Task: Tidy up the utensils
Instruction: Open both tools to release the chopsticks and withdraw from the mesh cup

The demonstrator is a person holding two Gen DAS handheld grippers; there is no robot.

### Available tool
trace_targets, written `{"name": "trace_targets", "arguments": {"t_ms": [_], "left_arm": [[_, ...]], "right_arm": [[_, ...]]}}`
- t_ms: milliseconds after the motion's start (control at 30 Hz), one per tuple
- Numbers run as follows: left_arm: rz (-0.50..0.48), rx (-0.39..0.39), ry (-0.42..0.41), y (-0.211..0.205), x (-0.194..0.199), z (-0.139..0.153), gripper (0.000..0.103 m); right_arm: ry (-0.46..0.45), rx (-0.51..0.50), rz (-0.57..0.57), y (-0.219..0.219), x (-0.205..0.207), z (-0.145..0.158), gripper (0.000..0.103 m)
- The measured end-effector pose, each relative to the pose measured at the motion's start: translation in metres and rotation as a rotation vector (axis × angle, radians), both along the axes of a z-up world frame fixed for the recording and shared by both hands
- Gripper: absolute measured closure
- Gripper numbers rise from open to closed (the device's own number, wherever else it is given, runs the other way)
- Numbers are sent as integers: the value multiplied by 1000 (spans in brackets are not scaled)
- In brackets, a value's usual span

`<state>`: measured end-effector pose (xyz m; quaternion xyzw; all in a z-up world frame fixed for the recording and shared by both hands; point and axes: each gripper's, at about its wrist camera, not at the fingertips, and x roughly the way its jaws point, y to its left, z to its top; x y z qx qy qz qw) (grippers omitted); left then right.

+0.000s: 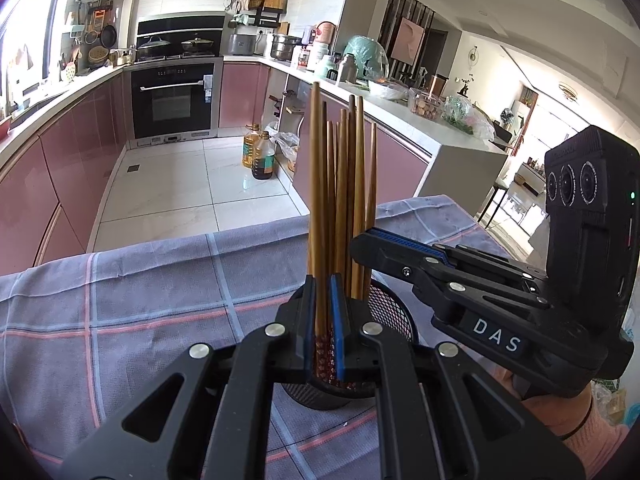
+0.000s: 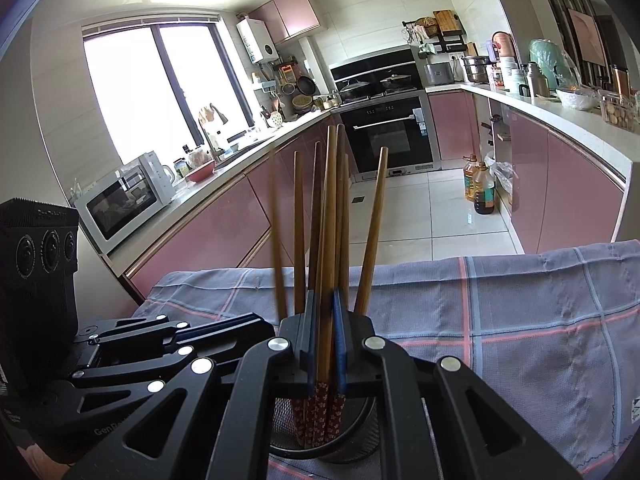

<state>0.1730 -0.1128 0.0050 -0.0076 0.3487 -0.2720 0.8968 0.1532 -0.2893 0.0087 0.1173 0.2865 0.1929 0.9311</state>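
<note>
Several brown wooden chopsticks with red patterned ends stand upright in a black mesh holder on the checked cloth. My left gripper is shut on one or two of the chopsticks just above the holder. My right gripper is shut on a few chopsticks above the same holder. In the left wrist view the right gripper reaches in from the right. In the right wrist view the left gripper's fingers lie at the left, close to the bundle.
A blue-grey cloth with pink and blue lines covers the table, whose far edge drops to the kitchen floor. Pink cabinets, an oven and oil bottles stand beyond. A microwave sits on the left counter.
</note>
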Motion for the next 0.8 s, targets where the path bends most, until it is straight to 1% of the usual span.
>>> {"name": "trace_targets", "arguments": {"t_ms": [167, 267, 367, 433, 467, 500, 533, 567, 633, 667, 700, 733, 767, 800], "left_arm": [[2, -2, 17, 1, 2, -8, 95], [-3, 3, 0, 2, -3, -9, 95], [4, -6, -10, 8, -9, -10, 88], [25, -11, -32, 15, -17, -10, 72], [36, -18, -47, 20, -22, -9, 68], [48, -22, -61, 24, -26, -8, 60], [67, -25, -79, 29, -32, -7, 50], [88, -26, -101, 35, -38, -6, 46], [126, -31, -134, 47, -49, -5, 27], [148, -31, -154, 52, -55, -4, 23], [169, -26, -176, 57, -61, -3, 12], [186, -22, -196, 62, -67, -2, 5], [198, -21, -215, 67, -72, 0, 5], [209, -21, -227, 73, -77, 1, 5]], "right_arm": [[0, 5, -4, -3, -1, 0, 95], [-8, -1, -2, -3, -6, 1, 94], [-23, -10, -1, -3, -13, 3, 79], [-42, -21, -6, -3, -20, 5, 65], [-53, -30, -17, -4, -25, 6, 60], [-67, -37, -29, -5, -30, 7, 48], [-82, -42, -37, -5, -36, 8, 41], [-93, -49, -44, -6, -41, 9, 39], [-108, -65, -55, -6, -50, 9, 24], [-120, -79, -61, -6, -55, 8, 21], [-134, -95, -65, -5, -61, 8, 19], [-143, -110, -66, -4, -66, 8, 16], [-153, -129, -69, -2, -71, 7, 14], [-165, -146, -77, 1, -77, 6, 7]]}}
